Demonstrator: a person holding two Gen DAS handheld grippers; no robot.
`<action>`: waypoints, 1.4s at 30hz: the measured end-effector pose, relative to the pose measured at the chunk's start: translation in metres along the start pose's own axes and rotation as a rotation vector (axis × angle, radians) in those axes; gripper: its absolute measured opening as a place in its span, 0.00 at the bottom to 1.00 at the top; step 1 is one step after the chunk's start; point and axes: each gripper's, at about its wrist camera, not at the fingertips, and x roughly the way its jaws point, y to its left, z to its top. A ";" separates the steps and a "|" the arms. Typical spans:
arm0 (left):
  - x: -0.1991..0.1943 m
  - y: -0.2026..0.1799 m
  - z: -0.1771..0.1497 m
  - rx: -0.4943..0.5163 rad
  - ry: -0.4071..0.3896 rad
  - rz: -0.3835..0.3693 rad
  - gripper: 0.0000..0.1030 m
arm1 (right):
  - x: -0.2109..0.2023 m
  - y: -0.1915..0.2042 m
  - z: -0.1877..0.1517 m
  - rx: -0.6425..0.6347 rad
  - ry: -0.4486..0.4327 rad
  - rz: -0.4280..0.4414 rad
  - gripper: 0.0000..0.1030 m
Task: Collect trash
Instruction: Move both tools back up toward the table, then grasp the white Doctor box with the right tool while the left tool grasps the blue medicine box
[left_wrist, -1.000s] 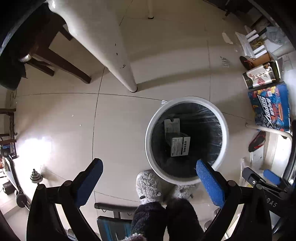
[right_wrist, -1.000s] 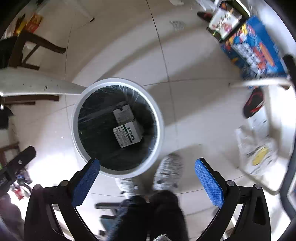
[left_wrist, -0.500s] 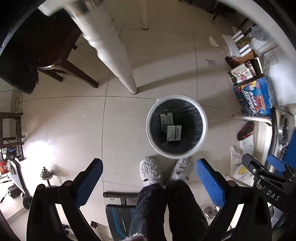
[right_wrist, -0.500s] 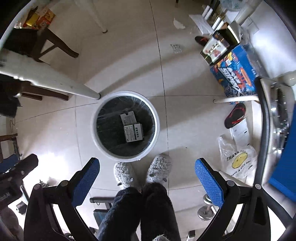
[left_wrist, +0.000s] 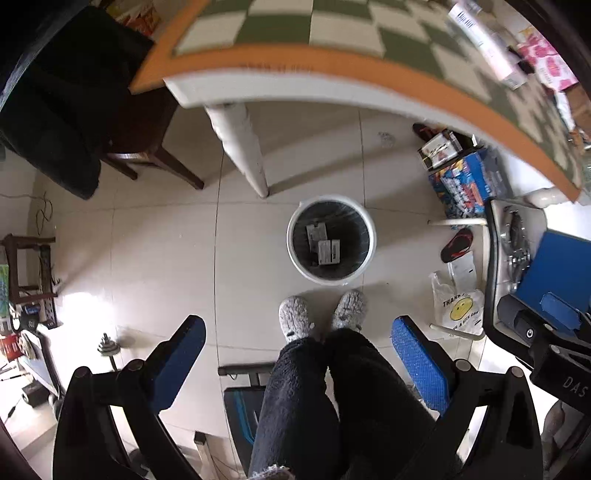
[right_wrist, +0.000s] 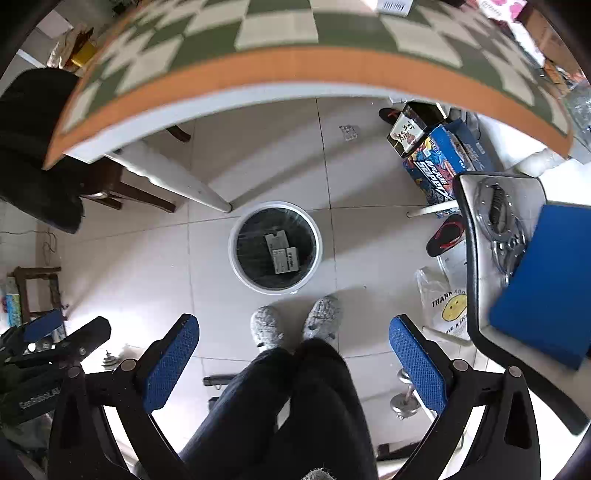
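A round white trash bin (left_wrist: 362, 266) with a black liner stands on the tiled floor far below, also in the right wrist view (right_wrist: 236, 266). Two grey cardboard boxes (left_wrist: 324, 243) lie at its bottom, also in the right wrist view (right_wrist: 282, 251). My left gripper (left_wrist: 297, 356) is open and empty, high above the floor. My right gripper (right_wrist: 293, 352) is open and empty at the same height. More boxes (left_wrist: 484, 44) lie on the checkered table (left_wrist: 332, 40) at the far right.
The green-and-white table with an orange edge (right_wrist: 295, 62) spans the top. A white table leg (left_wrist: 243, 147) stands near the bin. A dark chair (left_wrist: 74, 110) is at left. Blue boxes (right_wrist: 439, 162), a sandal (right_wrist: 445, 236), a smiley bag (right_wrist: 443, 306) and a blue-seated chair (right_wrist: 546, 273) are at right.
Both grippers have risen well away from the bin, which now looks small. The tabletop has come into view at the top. Both stay open.
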 end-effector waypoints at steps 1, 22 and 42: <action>-0.008 -0.001 0.000 0.003 -0.015 0.001 1.00 | -0.011 0.001 -0.002 0.003 -0.007 0.001 1.00; -0.079 -0.051 0.217 0.003 -0.271 0.222 1.00 | -0.122 -0.064 0.252 0.083 -0.175 -0.009 0.89; 0.011 -0.180 0.489 0.860 -0.136 0.418 0.99 | 0.020 -0.113 0.487 0.070 0.083 0.049 0.48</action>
